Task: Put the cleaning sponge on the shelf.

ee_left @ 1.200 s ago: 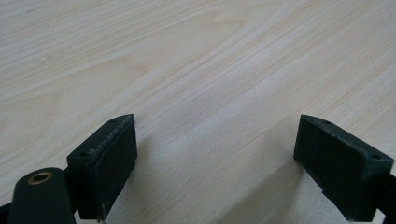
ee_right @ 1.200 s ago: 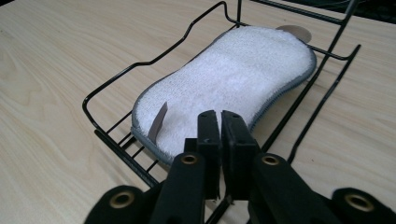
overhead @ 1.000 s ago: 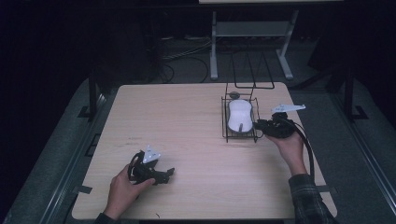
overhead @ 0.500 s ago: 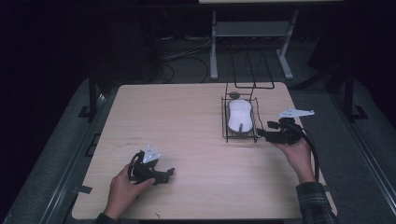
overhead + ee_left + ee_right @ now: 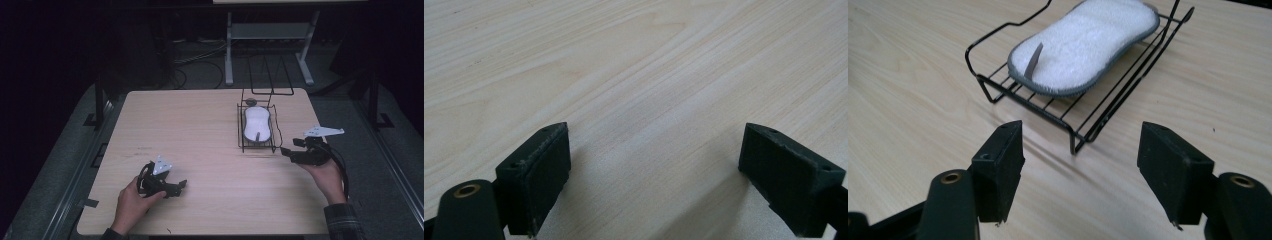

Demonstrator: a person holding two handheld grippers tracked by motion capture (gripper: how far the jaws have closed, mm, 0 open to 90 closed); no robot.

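While apart, sponge [image 5: 1087,46] beyond tool [image 5: 1080,165]

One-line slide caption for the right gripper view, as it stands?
Right gripper, jaws open and empty, faces the black wire rack holding a white sponge.

sponge [image 5: 1087,46]: white, oblong w/ pinched waist, grey stitched edge; small grey tag [image 5: 1034,60] sticking up at one end
sponge pose: lying flat, long axis along the rack
sponge place: inside wire rack, resting on its bars
rack [image 5: 1083,131]: black wire, low tray w/ raised rim, thin cross bars; upright on its feet
rack place: right-far part of the table in the high view [image 5: 242,131], sponge [image 5: 257,125] covering most of its floor
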